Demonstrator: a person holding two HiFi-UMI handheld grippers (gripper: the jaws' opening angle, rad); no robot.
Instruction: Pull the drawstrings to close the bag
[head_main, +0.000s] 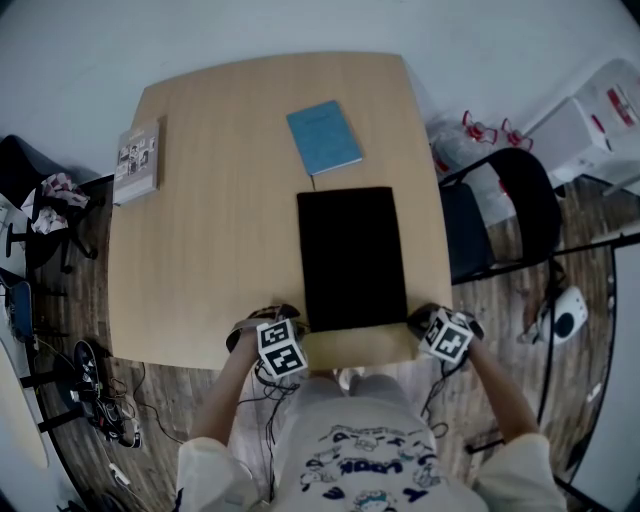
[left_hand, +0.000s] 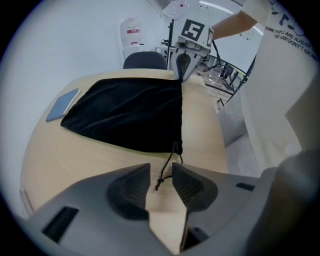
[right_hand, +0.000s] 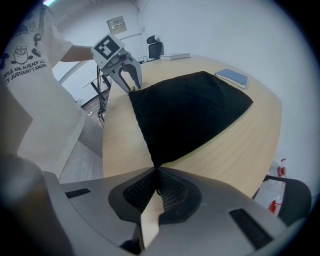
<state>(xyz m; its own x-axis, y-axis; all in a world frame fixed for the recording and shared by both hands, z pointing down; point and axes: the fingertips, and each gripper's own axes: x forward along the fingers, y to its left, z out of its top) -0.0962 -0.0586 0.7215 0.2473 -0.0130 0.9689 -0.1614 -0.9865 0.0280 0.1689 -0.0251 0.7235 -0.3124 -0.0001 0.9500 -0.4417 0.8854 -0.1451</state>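
Note:
A flat black drawstring bag (head_main: 350, 258) lies on the wooden table (head_main: 210, 250), its mouth along the near edge. At the bag's near left corner, my left gripper (head_main: 288, 322) is open. In the left gripper view the knotted drawstring end (left_hand: 159, 181) lies loose between the pads of the left gripper (left_hand: 161, 167), touching neither. My right gripper (head_main: 418, 320) sits at the near right corner. In the right gripper view the right gripper (right_hand: 157, 171) is shut on a thin black drawstring where it leaves the bag's corner (right_hand: 156, 161).
A blue notebook (head_main: 324, 137) lies just beyond the bag, and a book (head_main: 137, 160) sits at the table's far left corner. A black chair (head_main: 500, 215) stands right of the table. Cables and gear (head_main: 95, 390) litter the floor at left.

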